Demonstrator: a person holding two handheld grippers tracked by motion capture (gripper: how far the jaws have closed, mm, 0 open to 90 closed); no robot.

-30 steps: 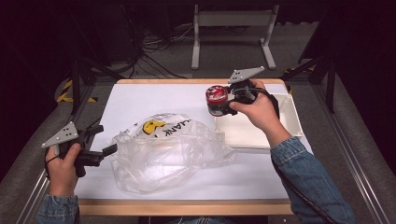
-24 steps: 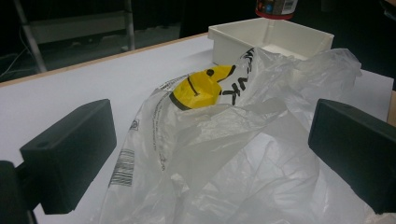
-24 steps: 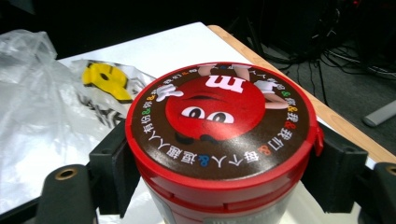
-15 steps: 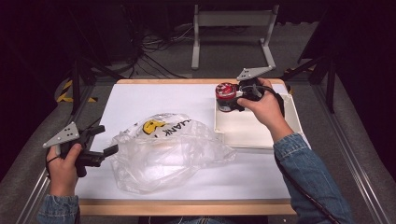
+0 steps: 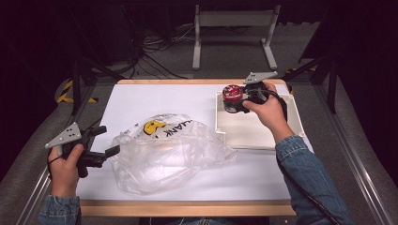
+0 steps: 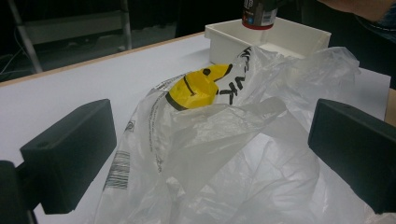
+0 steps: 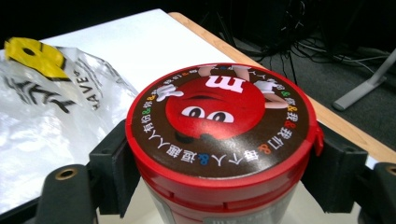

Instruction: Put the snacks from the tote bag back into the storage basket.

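A red-lidded candy tub (image 5: 232, 98) (image 7: 219, 140) with a cartoon face on its lid is held upright over the far left corner of the white tray (image 5: 263, 136). My right gripper (image 5: 234, 104) (image 7: 219, 182) is shut on it, one jaw pressing each side just below the lid. The tub's bottom (image 6: 259, 14) hangs above the tray (image 6: 289, 35) in the left gripper view. A crumpled clear plastic bag (image 5: 164, 152) (image 6: 224, 140) with a yellow smiley lies mid-table. At the bag's left edge my left gripper (image 5: 104, 140) (image 6: 210, 158) stands open, with the bag's plastic lying loose between its jaws.
The white table sheet (image 5: 155, 101) has bare room behind the bag and at the front right. A wooden edge (image 5: 187, 207) runs along the near side. Beyond the far edge stand a metal frame (image 5: 234, 33) and floor cables.
My right hand has carried the tub rightward and down, from beside the tray's left edge to over its far left corner. The left hand and the bag have stayed put.
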